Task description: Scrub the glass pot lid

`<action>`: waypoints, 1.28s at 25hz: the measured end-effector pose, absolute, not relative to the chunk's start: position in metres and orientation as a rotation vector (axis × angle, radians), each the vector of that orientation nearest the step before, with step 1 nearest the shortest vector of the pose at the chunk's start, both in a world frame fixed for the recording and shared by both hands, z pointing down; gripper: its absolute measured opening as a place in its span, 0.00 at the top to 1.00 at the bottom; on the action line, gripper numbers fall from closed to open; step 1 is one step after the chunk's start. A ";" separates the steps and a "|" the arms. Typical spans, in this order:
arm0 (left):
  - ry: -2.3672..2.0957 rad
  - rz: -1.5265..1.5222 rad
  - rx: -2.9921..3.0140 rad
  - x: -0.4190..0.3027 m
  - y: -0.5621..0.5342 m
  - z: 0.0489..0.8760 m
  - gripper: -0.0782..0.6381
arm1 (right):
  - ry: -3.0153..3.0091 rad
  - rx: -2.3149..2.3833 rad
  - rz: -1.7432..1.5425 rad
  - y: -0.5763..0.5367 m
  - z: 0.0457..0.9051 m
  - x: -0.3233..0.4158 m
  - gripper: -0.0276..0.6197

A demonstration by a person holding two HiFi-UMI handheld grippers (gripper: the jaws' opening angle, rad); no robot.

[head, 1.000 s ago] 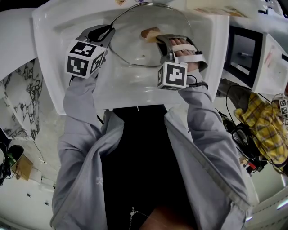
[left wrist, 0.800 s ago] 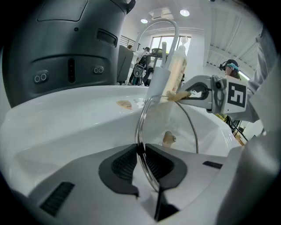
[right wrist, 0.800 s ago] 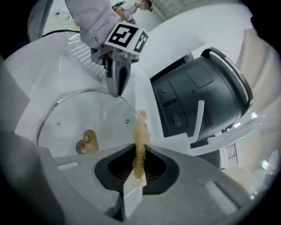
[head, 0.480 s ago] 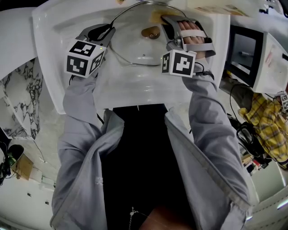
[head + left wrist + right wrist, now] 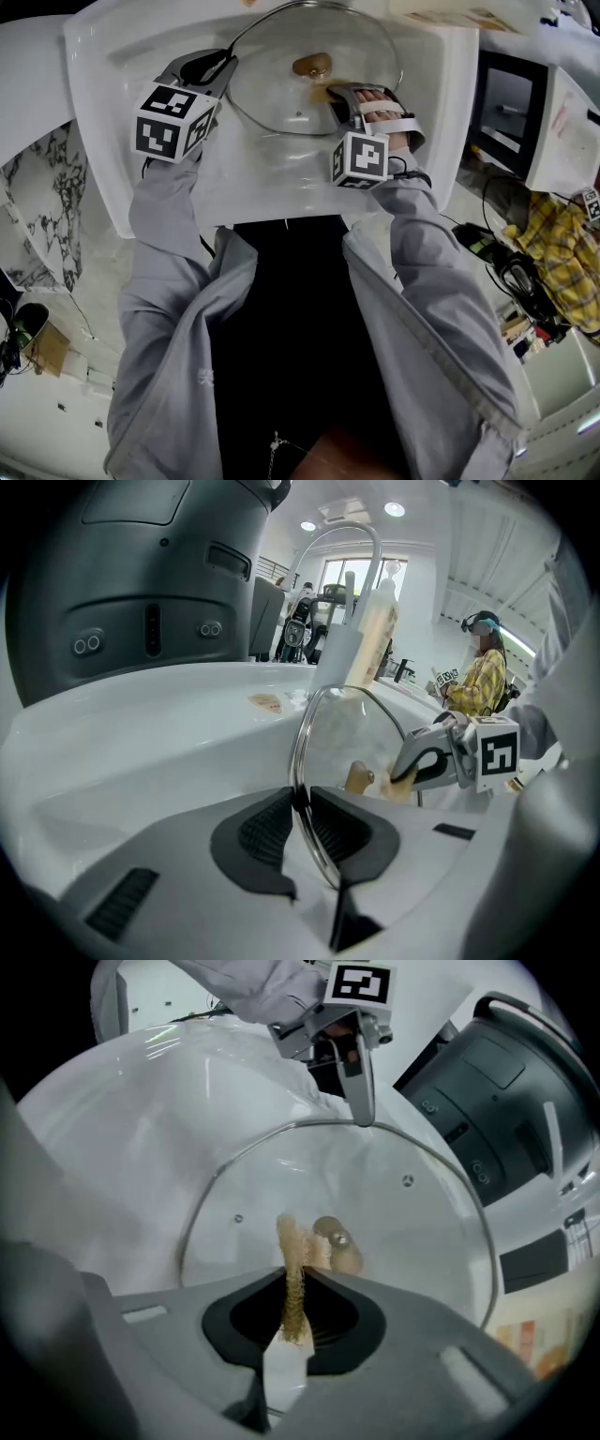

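Listing from the head view: glass pot lid (image 5: 272,94), round and clear, with a tan knob (image 5: 311,66) at its centre, sits inside a white sink (image 5: 122,150) toward the far side. The left hand-held gripper (image 5: 211,67) is at its left edge, and the right hand-held gripper (image 5: 335,94) is over the glass just beside the knob. Left gripper view: jaws clamped on the thin metal rim (image 5: 302,742), the lid running edge-on between the pads. Right gripper view: jaws pressed together on a tan scrub pad (image 5: 292,1269), its free end against the glass next to the knob. Handling, by judgement: stiff, fairly heavy, breakable, likely slippery when wet. The rim is the sound place to grip, with the knob as the alternative. Scrubbing pressure is best kept moderate against a one-edge hold.
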State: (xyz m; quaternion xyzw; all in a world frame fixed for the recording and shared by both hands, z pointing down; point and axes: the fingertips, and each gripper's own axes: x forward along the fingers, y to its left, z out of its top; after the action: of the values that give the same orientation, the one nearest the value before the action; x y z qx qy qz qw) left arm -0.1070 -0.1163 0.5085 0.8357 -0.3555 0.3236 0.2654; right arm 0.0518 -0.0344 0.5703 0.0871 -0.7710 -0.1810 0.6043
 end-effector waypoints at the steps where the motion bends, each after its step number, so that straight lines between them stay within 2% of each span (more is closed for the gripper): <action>1: -0.962 0.874 2.257 -0.107 -0.116 0.508 0.81 | -1.789 0.169 -0.381 -0.024 0.575 0.052 0.91; 12: -0.964 0.878 2.257 -0.108 -0.115 0.509 0.81 | -1.749 -0.180 -0.063 0.041 0.593 0.053 0.91; 16: -0.961 0.877 2.256 -0.108 -0.114 0.509 0.81 | -1.765 0.076 -0.221 -0.016 0.570 0.063 0.91; 21: -0.961 0.883 2.257 -0.108 -0.114 0.509 0.81 | -1.688 0.513 -0.618 -0.113 0.498 0.068 0.91; 26: -0.964 0.880 2.257 -0.109 -0.113 0.509 0.81 | -1.666 0.503 -0.886 -0.137 0.467 0.051 0.91; 32: -0.966 0.871 2.258 -0.109 -0.112 0.509 0.81 | -1.620 0.380 -0.897 -0.131 0.496 0.062 0.91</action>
State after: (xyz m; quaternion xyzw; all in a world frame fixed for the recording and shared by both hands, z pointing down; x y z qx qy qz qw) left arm -0.1093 -0.1121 0.5095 0.8356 -0.3574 0.3222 0.2650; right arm 0.0620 -0.1313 0.4960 0.1630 -0.6945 -0.3848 0.5857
